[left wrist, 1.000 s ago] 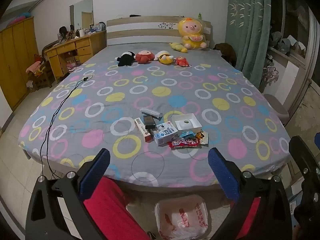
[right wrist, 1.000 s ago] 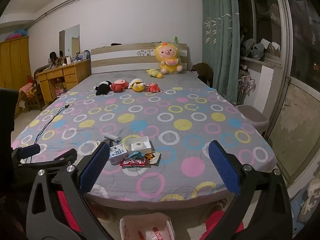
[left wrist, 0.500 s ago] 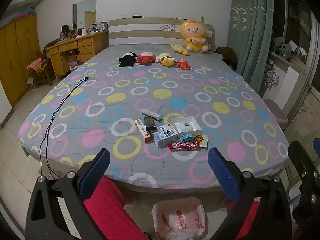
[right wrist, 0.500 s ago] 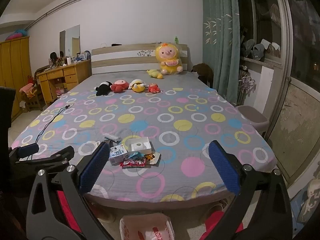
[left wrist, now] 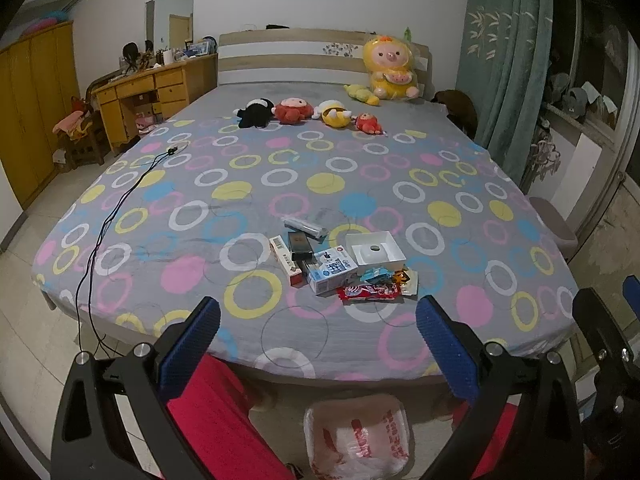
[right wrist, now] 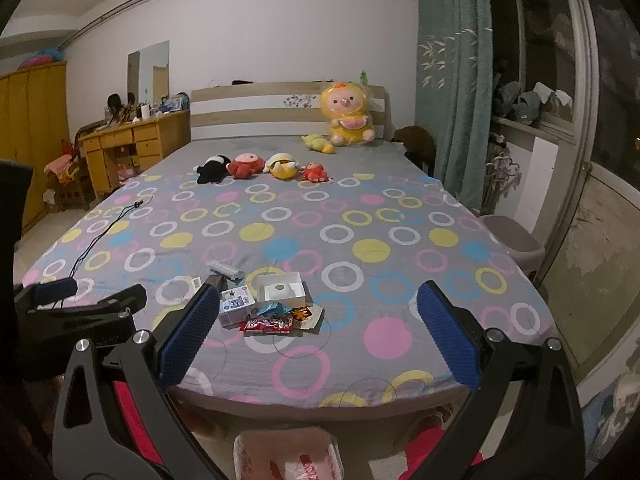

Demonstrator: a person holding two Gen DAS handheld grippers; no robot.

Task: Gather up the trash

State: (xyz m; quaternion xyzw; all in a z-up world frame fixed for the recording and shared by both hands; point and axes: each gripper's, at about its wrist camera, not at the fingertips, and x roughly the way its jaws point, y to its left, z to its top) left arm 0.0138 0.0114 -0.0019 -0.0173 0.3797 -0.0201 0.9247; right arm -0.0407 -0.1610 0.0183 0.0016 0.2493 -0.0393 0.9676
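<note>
A pile of trash lies near the foot of the bed: a white open box (left wrist: 375,252), a blue-and-white carton (left wrist: 333,270), a red wrapper (left wrist: 369,292), a slim red-and-white box (left wrist: 285,260), a black box (left wrist: 299,245) and a grey tube (left wrist: 305,226). The same pile shows in the right wrist view (right wrist: 268,304). A bin lined with a plastic bag (left wrist: 357,436) stands on the floor below the bed edge. My left gripper (left wrist: 318,344) is open and empty, short of the bed. My right gripper (right wrist: 318,336) is open and empty, to the right of the left one.
The bed (left wrist: 280,168) has a grey circle-patterned sheet, plush toys (left wrist: 292,111) near the headboard and a black cable (left wrist: 116,208) over its left side. A wooden desk (left wrist: 152,88) stands left. A curtain (left wrist: 504,60) and a pink bin (right wrist: 512,240) are on the right.
Both grippers have drawn back and up slightly, so the bed and trash pile appear a little further off. Both stay open and empty.
</note>
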